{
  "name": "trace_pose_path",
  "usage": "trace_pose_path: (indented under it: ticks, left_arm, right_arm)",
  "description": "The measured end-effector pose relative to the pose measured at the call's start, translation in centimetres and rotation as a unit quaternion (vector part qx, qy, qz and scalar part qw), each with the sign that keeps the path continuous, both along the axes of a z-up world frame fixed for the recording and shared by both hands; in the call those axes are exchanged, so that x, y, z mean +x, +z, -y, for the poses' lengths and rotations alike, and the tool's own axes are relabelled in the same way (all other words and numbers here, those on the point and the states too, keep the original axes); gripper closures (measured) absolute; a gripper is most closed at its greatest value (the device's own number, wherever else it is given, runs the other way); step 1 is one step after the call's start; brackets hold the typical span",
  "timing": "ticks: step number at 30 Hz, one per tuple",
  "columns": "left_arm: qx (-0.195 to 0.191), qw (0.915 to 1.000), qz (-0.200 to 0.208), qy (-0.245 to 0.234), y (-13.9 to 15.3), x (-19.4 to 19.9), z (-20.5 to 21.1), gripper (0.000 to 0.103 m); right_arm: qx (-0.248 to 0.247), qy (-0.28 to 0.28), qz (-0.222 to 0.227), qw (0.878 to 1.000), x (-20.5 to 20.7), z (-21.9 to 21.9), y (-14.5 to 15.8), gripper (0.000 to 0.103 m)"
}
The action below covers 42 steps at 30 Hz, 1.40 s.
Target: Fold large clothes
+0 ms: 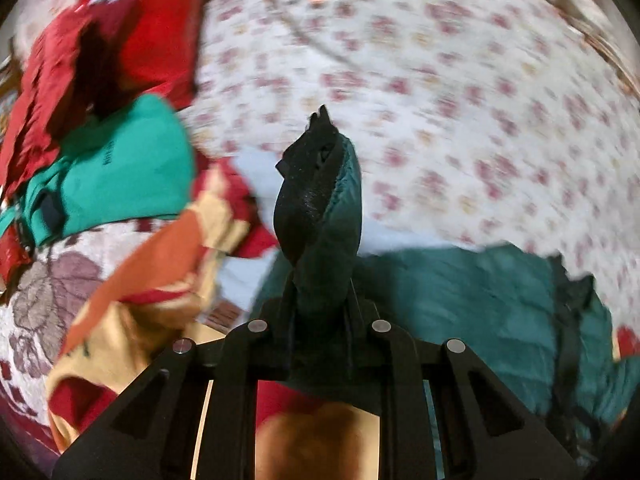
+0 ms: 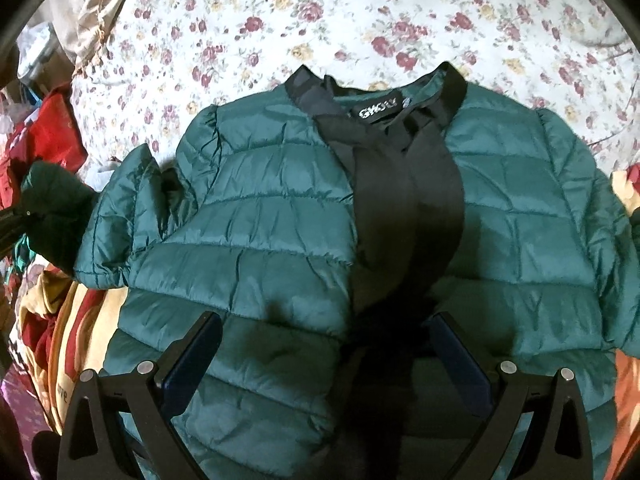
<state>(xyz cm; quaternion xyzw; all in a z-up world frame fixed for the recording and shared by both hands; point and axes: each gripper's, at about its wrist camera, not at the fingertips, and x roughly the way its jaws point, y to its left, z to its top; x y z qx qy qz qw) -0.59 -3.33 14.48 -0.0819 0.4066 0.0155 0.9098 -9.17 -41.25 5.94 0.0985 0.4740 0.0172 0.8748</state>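
My left gripper [image 1: 320, 208] is clenched on the black-edged cuff [image 1: 308, 184] of the teal puffer jacket [image 2: 280, 216], sleeve fabric bunched between its 2 fingers. My right gripper [image 2: 328, 344] hangs wide open over the jacket front, gripping nothing. The jacket lies spread on the floral sheet [image 2: 280, 20].

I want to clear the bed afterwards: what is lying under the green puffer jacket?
The green puffer jacket lies spread on the floral bedsheet, its lower left edge overlapping a yellow and red cloth. Anything beneath its middle is covered and cannot be seen.
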Motion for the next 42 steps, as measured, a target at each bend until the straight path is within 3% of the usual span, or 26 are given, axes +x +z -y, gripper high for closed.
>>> trace_pose_path:
  ticks: [6, 16, 29, 35, 42]
  left_arm:
    - [0.007, 0.9986, 0.002, -0.052, 0.4, -0.8, 6.3, 0.086]
    - [-0.006, 0.9931, 0.001, -0.117, 0.8, -3.0, 13.5, 0.086]
    - [-0.030, 0.9732, -0.007, -0.228, 1.6, -5.9, 24.2, 0.086]
    - [-0.032, 0.9635, -0.027, -0.264, -0.1, -6.4, 28.7, 0.086]
    - [-0.023, 0.9614, -0.065, -0.266, -4.3, -5.1, 31.7, 0.086]
  right_arm:
    - [-0.021, -0.012, 0.003, 1.000, -0.9, 1.8, 0.7, 0.000]
    - [-0.015, -0.044, 0.001, 0.999, -1.8, 5.3, 1.3, 0.000]
    - [-0.003, -0.096, 0.009, 0.995, -2.7, 9.8, 1.7, 0.000]
    - [0.004, -0.119, 0.008, 0.993, -3.4, 12.1, 1.5, 0.000]
    - [0.010, -0.145, 0.002, 0.989, -4.5, 15.0, 1.1, 0.000]
